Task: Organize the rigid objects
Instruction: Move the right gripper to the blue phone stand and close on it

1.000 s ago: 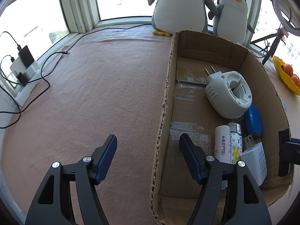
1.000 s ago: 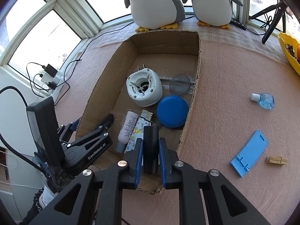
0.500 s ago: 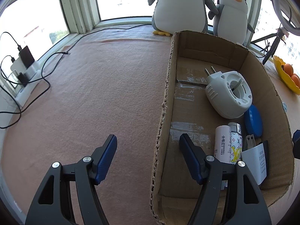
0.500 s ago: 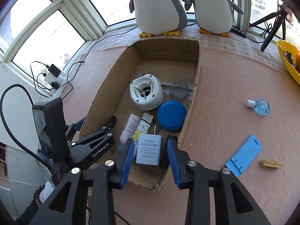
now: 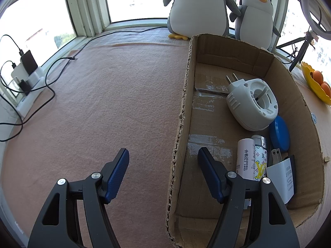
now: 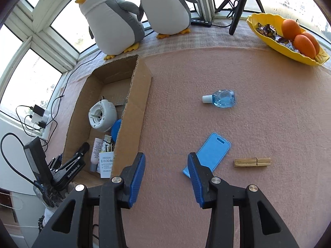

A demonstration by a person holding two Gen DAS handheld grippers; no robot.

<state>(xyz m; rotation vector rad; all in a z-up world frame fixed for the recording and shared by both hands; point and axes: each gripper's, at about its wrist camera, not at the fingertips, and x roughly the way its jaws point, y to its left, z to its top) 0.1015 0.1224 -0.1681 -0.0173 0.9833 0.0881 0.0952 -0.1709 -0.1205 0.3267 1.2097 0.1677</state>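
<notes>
Cardboard box (image 5: 289, 95) with perhaps six items; left claw (image 5: 163, 161) astride its wall, right claw (image 6: 165, 165) opening, empty.

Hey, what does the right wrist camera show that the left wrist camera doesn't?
Only the right wrist view shows the blue phone stand, wooden clothespin and small blue bottle lying on the mat outside the box, beyond the empty right claw, whose jaws are opening. Only the left wrist view shows the left claw's jaws straddling the box wall. Both show the cardboard box, white plug-in device and penguins.
</notes>
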